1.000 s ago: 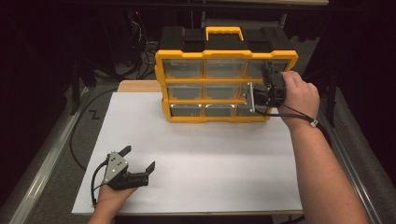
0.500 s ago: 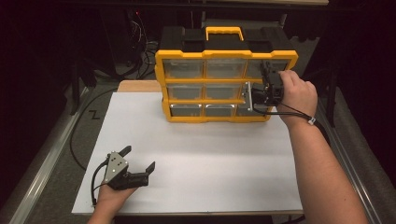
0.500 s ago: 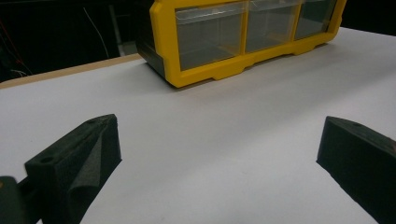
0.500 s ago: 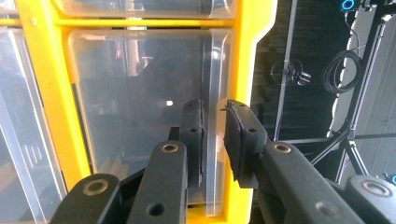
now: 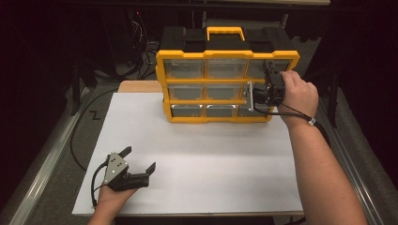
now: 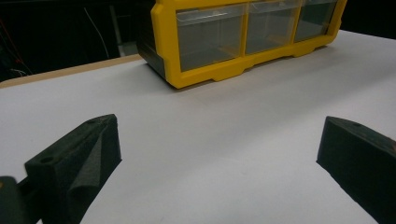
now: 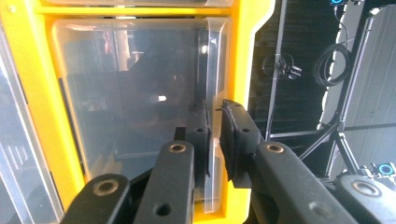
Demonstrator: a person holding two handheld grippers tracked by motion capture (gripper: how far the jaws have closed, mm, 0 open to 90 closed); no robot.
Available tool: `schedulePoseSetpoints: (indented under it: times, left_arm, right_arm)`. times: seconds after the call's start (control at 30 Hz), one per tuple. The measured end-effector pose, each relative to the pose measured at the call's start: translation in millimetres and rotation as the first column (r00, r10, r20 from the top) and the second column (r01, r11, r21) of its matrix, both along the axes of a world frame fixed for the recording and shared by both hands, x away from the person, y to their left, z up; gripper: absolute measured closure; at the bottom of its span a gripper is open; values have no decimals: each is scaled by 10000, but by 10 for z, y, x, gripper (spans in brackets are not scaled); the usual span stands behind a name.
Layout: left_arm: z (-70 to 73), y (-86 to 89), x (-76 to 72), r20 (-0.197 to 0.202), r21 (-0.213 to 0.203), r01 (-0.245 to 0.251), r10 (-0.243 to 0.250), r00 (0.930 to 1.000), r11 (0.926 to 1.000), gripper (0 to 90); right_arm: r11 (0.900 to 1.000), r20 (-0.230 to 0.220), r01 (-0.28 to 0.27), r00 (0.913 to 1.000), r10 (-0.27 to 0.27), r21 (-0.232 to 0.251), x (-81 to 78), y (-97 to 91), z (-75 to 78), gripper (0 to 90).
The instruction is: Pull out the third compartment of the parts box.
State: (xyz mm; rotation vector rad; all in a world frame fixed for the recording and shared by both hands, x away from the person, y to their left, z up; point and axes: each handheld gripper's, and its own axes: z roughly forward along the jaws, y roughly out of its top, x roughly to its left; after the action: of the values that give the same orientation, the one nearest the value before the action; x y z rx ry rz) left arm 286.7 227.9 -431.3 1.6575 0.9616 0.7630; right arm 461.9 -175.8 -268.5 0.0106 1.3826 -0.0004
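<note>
High view: a yellow-framed organizer (image 5: 213, 84) with clear drawers and a black top stands upright at the far edge of the white board (image 5: 197, 154). The right gripper (image 5: 264, 93), held by the right hand (image 5: 296, 96), is at the right-hand column of drawers, level with the middle row. The left gripper (image 5: 139, 159) rests on the board's near left corner in the left hand (image 5: 110, 199), well apart from the organizer, with its jaws spread and nothing between them.

Left gripper view: both black jaws stand wide apart over bare white board (image 6: 224, 140); the organizer's (image 6: 201, 74) bottom row of drawers lies beyond.

Right gripper view: the two jaws are clenched on the thin vertical lip of a clear drawer (image 7: 140, 93), one pad (image 7: 198, 135) on each side of the lip, just beside the yellow frame's (image 7: 245, 56) edge.
</note>
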Motion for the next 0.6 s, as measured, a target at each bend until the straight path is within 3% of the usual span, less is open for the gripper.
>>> schedulePoseSetpoints:
  times: [0.27, 0.6]
  left_arm:
    - [-3, -2, 5, 2, -3, -13, 13, 10000, 10000, 6]
    - [-4, -14, 3, 7, 7, -28, 28, 10000, 10000, 6]
  right_arm:
    - [9999, 71, -106, 9999, 107, -52, -72, -6, -2, 849]
    - [9995, 79, -321, 9995, 321, -69, -340, -59, -6, 858]
